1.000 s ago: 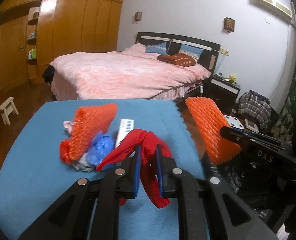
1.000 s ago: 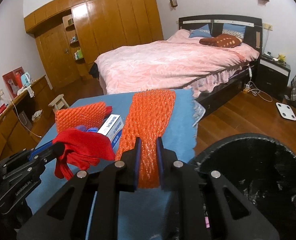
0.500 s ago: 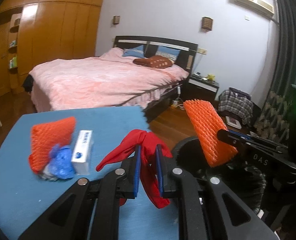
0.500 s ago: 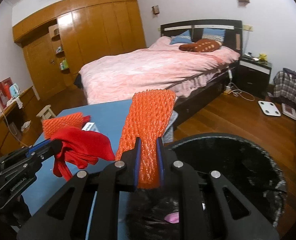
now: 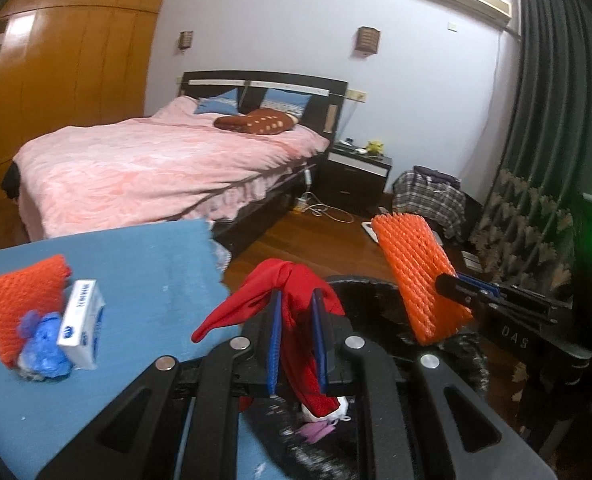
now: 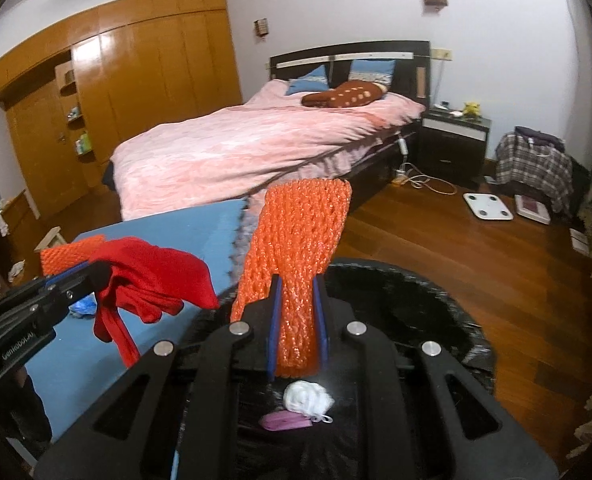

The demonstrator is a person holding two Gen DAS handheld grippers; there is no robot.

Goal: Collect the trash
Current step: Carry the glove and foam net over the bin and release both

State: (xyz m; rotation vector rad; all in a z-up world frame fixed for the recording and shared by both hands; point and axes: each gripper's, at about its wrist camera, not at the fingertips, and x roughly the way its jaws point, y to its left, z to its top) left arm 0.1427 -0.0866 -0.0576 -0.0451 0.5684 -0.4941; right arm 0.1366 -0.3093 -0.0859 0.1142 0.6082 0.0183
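My left gripper [image 5: 296,300] is shut on a red cloth [image 5: 292,284] and holds it over the rim of a black-lined bin [image 5: 359,284]. It also shows in the right wrist view [image 6: 144,280]. My right gripper [image 6: 297,284] is shut on an orange foam net [image 6: 299,232] above the bin's opening [image 6: 435,312]. That net also shows in the left wrist view [image 5: 419,276]. White and purple scraps [image 6: 307,396] lie inside the bin. On the blue table [image 5: 144,264] lie another orange net [image 5: 20,296], a white box [image 5: 80,320] and a blue crumpled bag [image 5: 44,344].
A pink bed [image 5: 156,164] stands behind the table. A black nightstand [image 5: 355,176], a plaid bag [image 5: 427,196], a white scale [image 6: 487,206] and cables lie on the wooden floor at right. A dark curtain [image 5: 547,120] hangs at far right. Wooden wardrobes [image 6: 116,100] line the left wall.
Both grippers have moved right, off the table and over the bin, still holding the red cloth and the orange net. The pile on the table now sits far left.
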